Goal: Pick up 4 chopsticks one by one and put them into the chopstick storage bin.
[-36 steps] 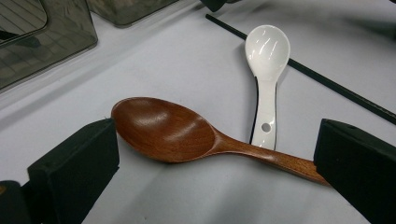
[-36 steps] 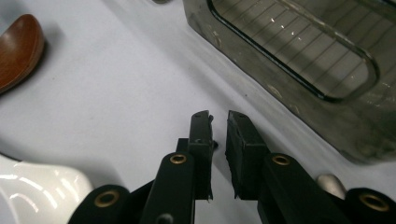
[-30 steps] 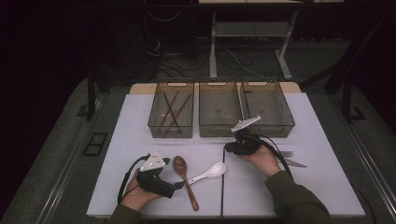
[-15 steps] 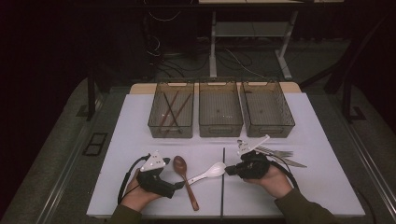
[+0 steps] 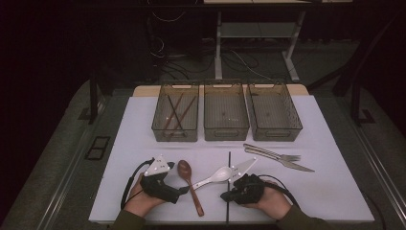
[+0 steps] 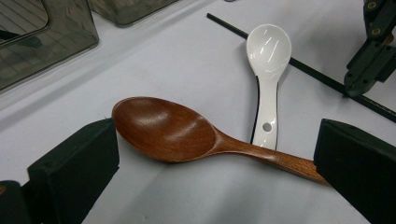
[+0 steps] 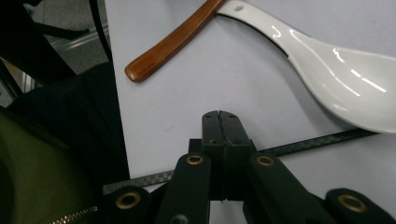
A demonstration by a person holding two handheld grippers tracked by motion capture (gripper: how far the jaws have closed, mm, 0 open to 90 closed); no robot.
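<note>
The high view looks forward and down on my table (image 5: 330, 191) from behind me. My two tong cameras sit close above it, and both catch the wooden spoon (image 6: 187, 135) and white spoon (image 7: 336, 88) at six o'clock.

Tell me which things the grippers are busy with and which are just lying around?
In the job:
- wooden spoon, between the open left gripper jaws
- white spoon, near the shut right gripper

Lying about:
- fork and knife
- three bins, chopsticks in the left one
- black strip
</note>
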